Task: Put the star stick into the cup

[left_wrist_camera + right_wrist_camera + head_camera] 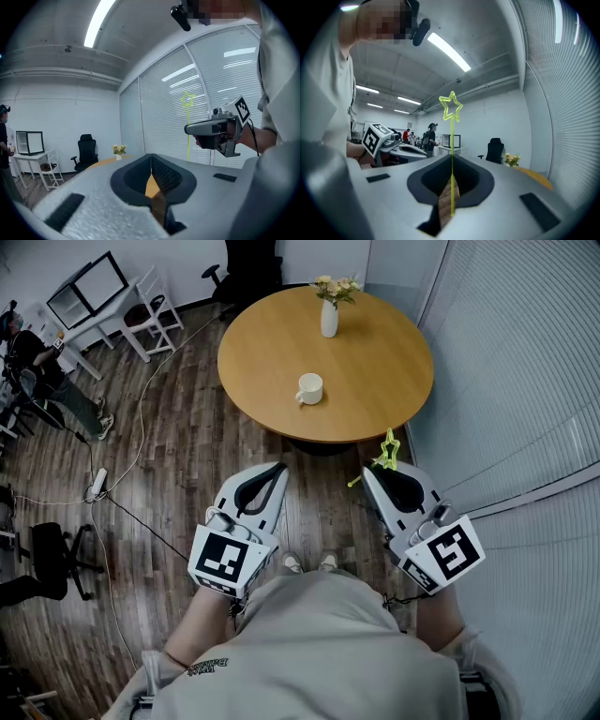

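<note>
right hand-held gripper [451,161] clamps star stick [452,136] | cup [310,388] on table [375,362]

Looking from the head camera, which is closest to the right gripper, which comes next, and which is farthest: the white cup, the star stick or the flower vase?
1. Star stick: held in the right gripper itself, sticking out past its tip.
2. White cup: near the middle of the round table.
3. Flower vase: toward the table's far side.

Grey left gripper [278,466], grey right gripper [368,472], beige shirt [319,643].
</note>
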